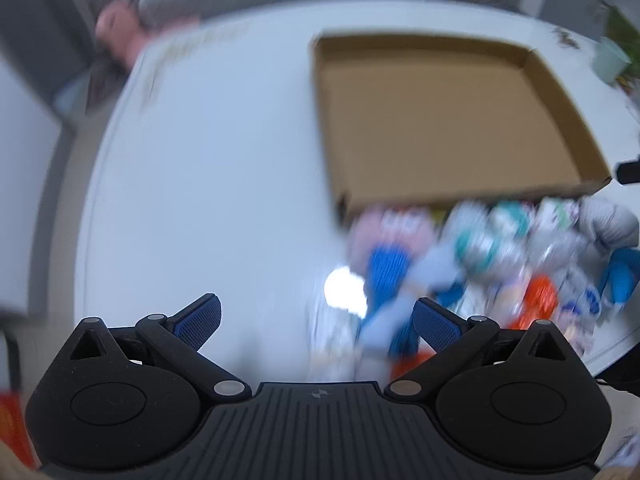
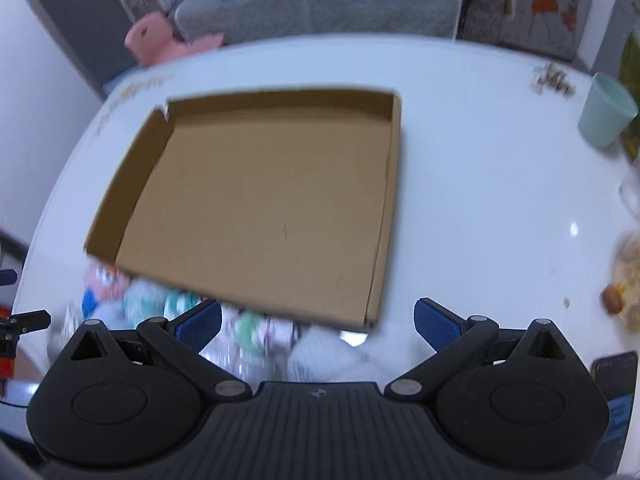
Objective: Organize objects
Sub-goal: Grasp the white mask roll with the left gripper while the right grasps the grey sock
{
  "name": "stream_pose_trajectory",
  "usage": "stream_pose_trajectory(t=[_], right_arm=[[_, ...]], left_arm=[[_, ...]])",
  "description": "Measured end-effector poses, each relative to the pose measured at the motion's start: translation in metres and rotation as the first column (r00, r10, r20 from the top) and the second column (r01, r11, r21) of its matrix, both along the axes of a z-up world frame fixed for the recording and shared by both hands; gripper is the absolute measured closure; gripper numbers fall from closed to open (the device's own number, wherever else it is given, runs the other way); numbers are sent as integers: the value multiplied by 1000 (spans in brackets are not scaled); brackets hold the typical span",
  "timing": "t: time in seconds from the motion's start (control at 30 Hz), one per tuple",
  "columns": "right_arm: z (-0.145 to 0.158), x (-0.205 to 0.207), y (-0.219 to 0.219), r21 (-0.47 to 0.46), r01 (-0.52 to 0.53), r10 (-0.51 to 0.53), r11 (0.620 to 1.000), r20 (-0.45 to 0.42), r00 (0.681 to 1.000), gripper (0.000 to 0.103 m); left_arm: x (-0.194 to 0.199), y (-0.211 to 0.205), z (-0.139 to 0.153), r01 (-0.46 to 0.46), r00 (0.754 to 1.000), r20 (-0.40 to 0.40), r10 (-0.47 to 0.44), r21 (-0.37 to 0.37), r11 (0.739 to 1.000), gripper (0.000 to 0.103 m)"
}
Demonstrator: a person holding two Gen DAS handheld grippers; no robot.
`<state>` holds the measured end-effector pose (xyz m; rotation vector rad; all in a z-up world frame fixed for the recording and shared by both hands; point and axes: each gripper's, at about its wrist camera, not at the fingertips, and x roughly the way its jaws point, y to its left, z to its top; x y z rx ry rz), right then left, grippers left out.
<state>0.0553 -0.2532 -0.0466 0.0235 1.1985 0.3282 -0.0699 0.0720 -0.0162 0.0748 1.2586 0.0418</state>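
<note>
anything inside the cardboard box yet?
No. The box shows only bare brown floor in both views. The blurred pile of small items lies outside, along its near wall; that wall hides part of the pile.

- A glossy white surface [image 2: 460,184] is filling the middle of the frame.
- A grey sofa [image 2: 320,0] is sitting along the top, a pink stool [image 2: 160,38] standing upper left.
</note>
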Motion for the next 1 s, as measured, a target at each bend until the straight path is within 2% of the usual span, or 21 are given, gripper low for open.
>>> stream_pose_trajectory(t=[0.1, 0.2, 0.27, 0.47, 0.5, 0.57, 0.6, 0.63, 0.67, 0.73, 0.77, 0.8, 1.0], right_arm=[[-7, -8, 3, -11, -69, 69, 998, -44, 997, 1], [-17, -11, 0, -15, -88, 87, 996, -87, 992, 3], [-24, -11, 1, -33, -96, 92, 995, -116, 989, 6], [-48, -10, 9, -102, -154, 137, 983, -155, 978, 13], [-51, -11, 12, -118, -170, 151, 978, -158, 976, 15], [-56, -12, 16, -145, -192, 169, 971, -157, 973, 31], [-58, -13, 16, -147, -194, 171, 970, -158, 973, 37], [-59, -13, 15, -145, -195, 171, 970, -160, 972, 50], [-60, -13, 14, -151, -194, 169, 969, -162, 972, 60], [-61, -13, 11, -140, -187, 163, 972, -167, 972, 63], [-60, -14, 10, -137, -188, 164, 973, -165, 973, 65], [-59, -15, 9, -133, -187, 165, 973, -164, 973, 66], [-49, -21, -4, -99, -177, 162, 979, -146, 976, 68]], left_arm=[[-7, 15, -15, -83, 994, -72, 82, -9, 997, 1], [-6, 20, -21, -121, 989, -89, 118, -32, 992, 1], [-6, 18, -26, -116, 988, -103, 111, -45, 992, 1], [-6, 15, -52, -76, 987, -144, 76, 4, 997, 1], [-6, 16, -58, -76, 985, -157, 76, 11, 997, 4], [-4, 18, -68, -76, 979, -186, 78, 21, 997, 11], [-3, 19, -71, -75, 978, -192, 77, 16, 997, 11], [-2, 21, -71, -87, 980, -181, 86, 3, 996, 13], [-1, 23, -70, -96, 981, -169, 93, -9, 995, 19], [3, 25, -65, -98, 983, -160, 90, -44, 994, 38], [4, 25, -63, -97, 984, -157, 87, -57, 994, 57], [5, 25, -61, -95, 984, -157, 85, -52, 994, 63], [3, 28, -50, -76, 987, -141, 74, -12, 997, 64]])
